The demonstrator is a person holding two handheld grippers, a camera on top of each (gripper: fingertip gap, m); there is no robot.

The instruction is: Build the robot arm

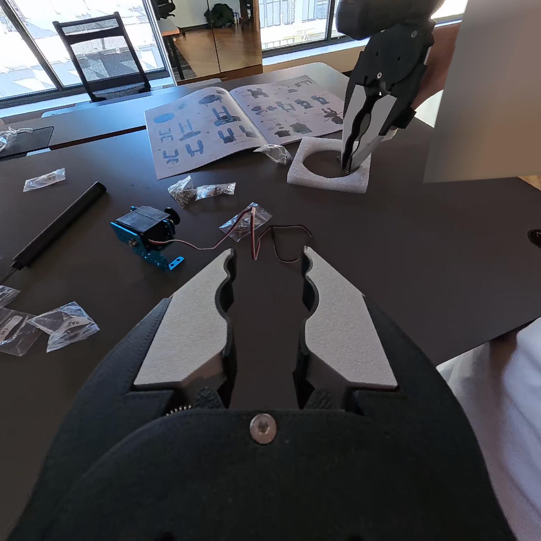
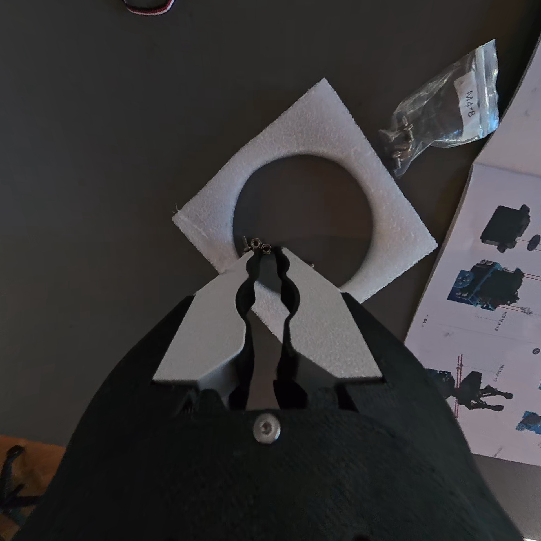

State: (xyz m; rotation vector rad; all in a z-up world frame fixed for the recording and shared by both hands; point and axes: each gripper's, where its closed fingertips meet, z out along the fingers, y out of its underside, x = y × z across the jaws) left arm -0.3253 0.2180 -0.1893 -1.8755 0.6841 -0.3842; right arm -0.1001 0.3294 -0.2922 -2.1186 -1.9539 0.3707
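My right gripper (image 2: 265,251) reaches into the round hole of a white square foam ring (image 2: 307,126) on the dark table. Its jaws are closed to a narrow gap, with a small hex nut (image 2: 266,248) between the tips. A second nut (image 2: 256,243) lies just to its left against the foam. In the left wrist view the right gripper (image 1: 349,167) stands steeply, tips down inside the foam ring (image 1: 322,183). My left gripper (image 1: 269,254) is open and empty, low over the table. It is nearest the looped servo cable (image 1: 288,231).
A black servo on a blue bracket (image 1: 146,231) lies left of the cable. An open picture manual (image 1: 234,123) lies behind, and a bag of screws (image 2: 450,102) sits beside the foam. Small parts bags (image 1: 66,325) and a black rod (image 1: 58,225) lie left. The table edge (image 1: 468,345) runs at the right. The left gripper's tips are roughly 30 cm from the right gripper's. To the black rod (image 1: 58,225): left tips about 30 cm, right tips about 40 cm.
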